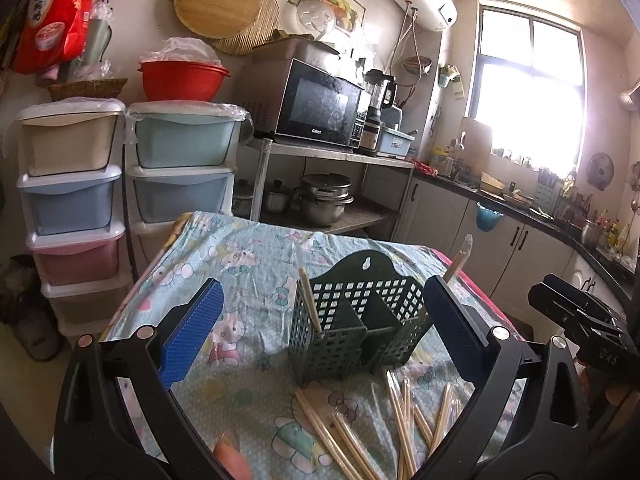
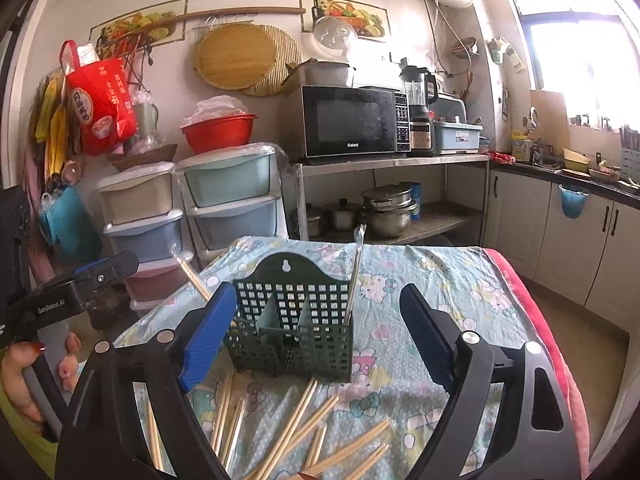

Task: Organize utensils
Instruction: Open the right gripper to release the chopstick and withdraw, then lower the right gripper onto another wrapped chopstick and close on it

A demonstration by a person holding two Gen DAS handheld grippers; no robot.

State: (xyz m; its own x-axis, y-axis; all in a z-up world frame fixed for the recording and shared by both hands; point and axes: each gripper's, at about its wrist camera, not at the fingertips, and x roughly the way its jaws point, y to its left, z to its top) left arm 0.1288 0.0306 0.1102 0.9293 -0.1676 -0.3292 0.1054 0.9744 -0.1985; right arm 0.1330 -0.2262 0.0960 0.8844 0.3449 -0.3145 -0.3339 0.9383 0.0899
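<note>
Nearest: loose pale wooden chopsticks in clear plastic sleeves (image 2: 304, 424), scattered on worktop w/ light-blue cartoon-print cloth (image 1: 248, 264), just in front of holder. Look light, stiff, thin; sleeves prob. slippery, so likely to roll or skid under a pinch. Best taken approx mid-length, across the stick, one at a time; several overlap, so lifting one may drag a neighbour.

Left tongs (image 1: 320, 328): spread wide, nothing between blue pads, hovering over the pile and framing the holder. Right tongs (image 2: 318, 332): also wide, nothing held, same approach from other side.

Just beyond: dark-green perforated plastic utensil holder (image 2: 292, 320) w/ arched back plate and hanging hole, upright on cloth, split into three compartments by solid dividers. Looks light, could tip or slide if nudged. Contents: one wooden chopstick (image 1: 310, 300) leaning in left-end compartment, one sleeved stick (image 2: 354, 272) standing in right-end compartment; middle appears vacant, floor partly hidden.

Far: stacked pastel plastic drawers (image 2: 224, 204), microwave (image 2: 352, 122) on metal rack.
</note>
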